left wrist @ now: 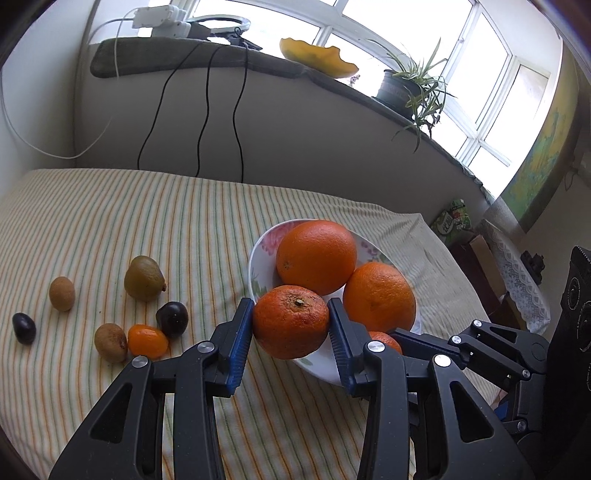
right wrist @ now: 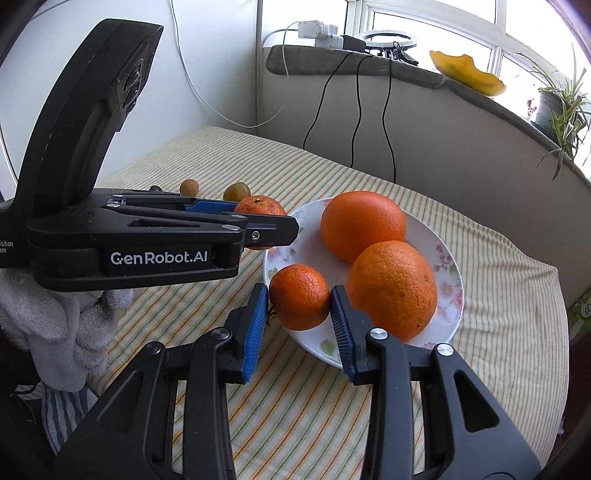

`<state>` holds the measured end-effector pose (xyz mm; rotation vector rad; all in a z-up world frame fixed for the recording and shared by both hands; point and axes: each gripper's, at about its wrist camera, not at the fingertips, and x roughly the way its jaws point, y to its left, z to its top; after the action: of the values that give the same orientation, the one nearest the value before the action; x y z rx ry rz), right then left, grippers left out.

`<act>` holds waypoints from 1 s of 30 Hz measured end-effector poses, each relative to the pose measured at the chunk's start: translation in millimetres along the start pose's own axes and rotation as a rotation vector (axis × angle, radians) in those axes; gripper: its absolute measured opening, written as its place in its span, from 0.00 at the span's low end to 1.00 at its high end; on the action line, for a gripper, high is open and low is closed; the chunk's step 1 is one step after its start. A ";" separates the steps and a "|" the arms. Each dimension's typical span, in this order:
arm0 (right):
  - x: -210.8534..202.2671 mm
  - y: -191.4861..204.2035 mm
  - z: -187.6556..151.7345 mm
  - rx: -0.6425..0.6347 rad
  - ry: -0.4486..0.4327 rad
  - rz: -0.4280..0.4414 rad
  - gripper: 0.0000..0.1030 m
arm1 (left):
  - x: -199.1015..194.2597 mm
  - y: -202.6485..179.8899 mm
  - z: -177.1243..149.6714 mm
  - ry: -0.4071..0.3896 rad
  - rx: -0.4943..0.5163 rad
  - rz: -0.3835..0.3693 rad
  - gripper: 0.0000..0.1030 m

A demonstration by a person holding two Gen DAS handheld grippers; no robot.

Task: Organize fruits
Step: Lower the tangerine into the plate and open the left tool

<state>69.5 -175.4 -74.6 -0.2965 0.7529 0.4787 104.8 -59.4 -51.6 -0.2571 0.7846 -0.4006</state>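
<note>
My left gripper [left wrist: 290, 317] is shut on a rough-skinned tangerine [left wrist: 290, 322], held at the near left rim of a flowered white plate [left wrist: 258, 258]. Two big oranges [left wrist: 316, 256] [left wrist: 379, 296] lie on that plate. In the right wrist view my right gripper [right wrist: 299, 299] is shut on a smaller tangerine [right wrist: 300, 296] over the plate's [right wrist: 284, 236] near edge; whether it rests on the plate I cannot tell. The left gripper [right wrist: 258, 218] comes in from the left with its tangerine [right wrist: 260, 206]. On the striped cloth lie kiwis [left wrist: 144, 277] [left wrist: 62, 293] [left wrist: 110, 342], a small orange fruit [left wrist: 147, 341] and dark plums [left wrist: 172, 318] [left wrist: 24, 328].
A white-gloved hand [right wrist: 55, 321] holds the left gripper. Behind the table runs a ledge with a potted plant [left wrist: 402, 88], a yellow dish [left wrist: 317, 55] and a power strip [left wrist: 159, 16]; black cables [left wrist: 236, 110] hang down. The table edge falls away at the right.
</note>
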 end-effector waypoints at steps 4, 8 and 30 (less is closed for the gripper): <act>0.8 -1.4 1.8 -0.002 -0.006 -0.012 0.39 | 0.0 -3.5 1.3 -0.010 0.010 -0.003 0.57; -2.3 -0.5 2.7 -0.008 -0.019 -0.025 0.60 | -0.5 -7.5 2.2 -0.017 0.020 0.002 0.58; -11.8 -3.0 4.6 0.021 -0.042 -0.007 0.77 | -21.4 2.5 -2.9 -0.047 0.016 0.055 0.59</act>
<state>66.2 -179.7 -62.8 -0.2686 0.7155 0.4690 89.6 -47.9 -40.9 -0.2285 0.7407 -0.3482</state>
